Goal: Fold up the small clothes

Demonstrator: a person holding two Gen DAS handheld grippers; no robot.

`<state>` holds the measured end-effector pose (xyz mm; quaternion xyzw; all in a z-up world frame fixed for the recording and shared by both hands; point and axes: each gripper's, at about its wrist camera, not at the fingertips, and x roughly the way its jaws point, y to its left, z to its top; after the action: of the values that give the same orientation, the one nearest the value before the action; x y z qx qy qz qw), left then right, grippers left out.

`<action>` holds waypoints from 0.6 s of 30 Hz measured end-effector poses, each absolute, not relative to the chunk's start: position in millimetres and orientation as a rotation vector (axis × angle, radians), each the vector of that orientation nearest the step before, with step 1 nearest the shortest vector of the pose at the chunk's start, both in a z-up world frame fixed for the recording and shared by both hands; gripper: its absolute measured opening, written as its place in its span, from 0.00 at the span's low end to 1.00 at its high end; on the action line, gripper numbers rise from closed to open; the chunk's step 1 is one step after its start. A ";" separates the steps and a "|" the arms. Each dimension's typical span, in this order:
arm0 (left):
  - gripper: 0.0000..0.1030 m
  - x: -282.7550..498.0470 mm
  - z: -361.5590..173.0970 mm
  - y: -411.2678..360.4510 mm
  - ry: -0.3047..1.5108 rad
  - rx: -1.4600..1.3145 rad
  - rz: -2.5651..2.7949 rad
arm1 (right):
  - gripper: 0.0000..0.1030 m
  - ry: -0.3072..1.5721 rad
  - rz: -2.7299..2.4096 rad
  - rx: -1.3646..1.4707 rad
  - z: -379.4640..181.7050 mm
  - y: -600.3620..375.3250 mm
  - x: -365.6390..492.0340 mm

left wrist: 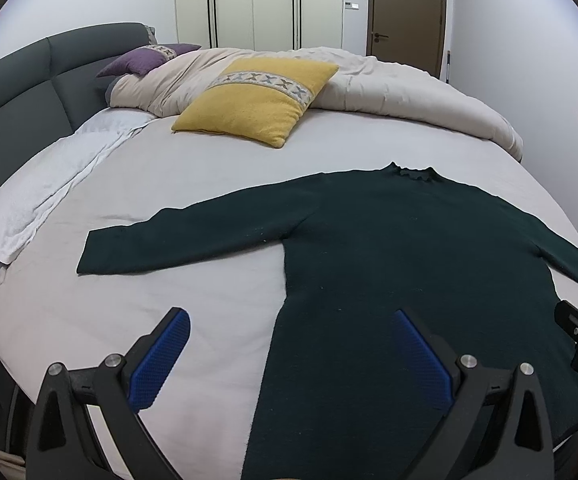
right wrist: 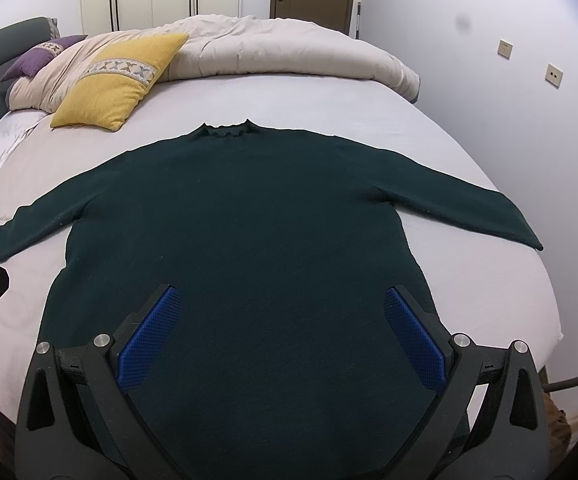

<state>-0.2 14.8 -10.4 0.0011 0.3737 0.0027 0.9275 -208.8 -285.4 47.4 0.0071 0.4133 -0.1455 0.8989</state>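
Sweater count: one dark green sweater (right wrist: 245, 216) lies flat on the bed (right wrist: 313, 92), neck away from the cameras, hem at the near edge, both sleeves spread sideways.
Cushion count: two, a purple cushion (left wrist: 145, 58) by the headboard (left wrist: 29, 92) and a yellow cushion (left wrist: 257, 96) with a patterned band, just right of it.
Bedding count: one beige duvet (left wrist: 389, 84) bunched along the far side; one white towel (left wrist: 49, 184) lying on the left part of the bed.
Gripper count: two, each with two blue pads.
Left gripper (left wrist: 291, 338): jaws spread wide, holding nothing; its left pad is over bare sheet, its right pad over the sweater's body.
Right gripper (right wrist: 281, 312): jaws spread wide, holding nothing; both pads over the sweater's lower body.
Left wrist view only: the towel in full, and the sweater's right sleeve running out of frame.
Right wrist view only: both sleeve ends (right wrist: 529, 240), two wall sockets (right wrist: 553, 75) on the right wall.
Surroundings: white wardrobe (left wrist: 257, 0) and brown door (left wrist: 409, 12) behind the bed.
In the way: nothing lies on the sweater; the cushions and duvet are well apart from it.
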 end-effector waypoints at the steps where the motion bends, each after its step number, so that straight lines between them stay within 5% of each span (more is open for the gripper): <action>1: 1.00 0.0 -10.9 16.0 0.767 0.000 0.006 | 1.00 0.857 -0.301 0.015 47.5 -285.6 -208.3; 18: 1.00 2.7 -15.7 21.8 0.774 -0.012 0.015 | 1.00 0.867 -0.302 0.020 45.9 -290.3 -203.4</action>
<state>2.7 21.8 -15.7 -0.0057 0.3772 0.0072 0.9261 -203.4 -290.3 45.9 0.0097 0.4185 -0.1456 0.8964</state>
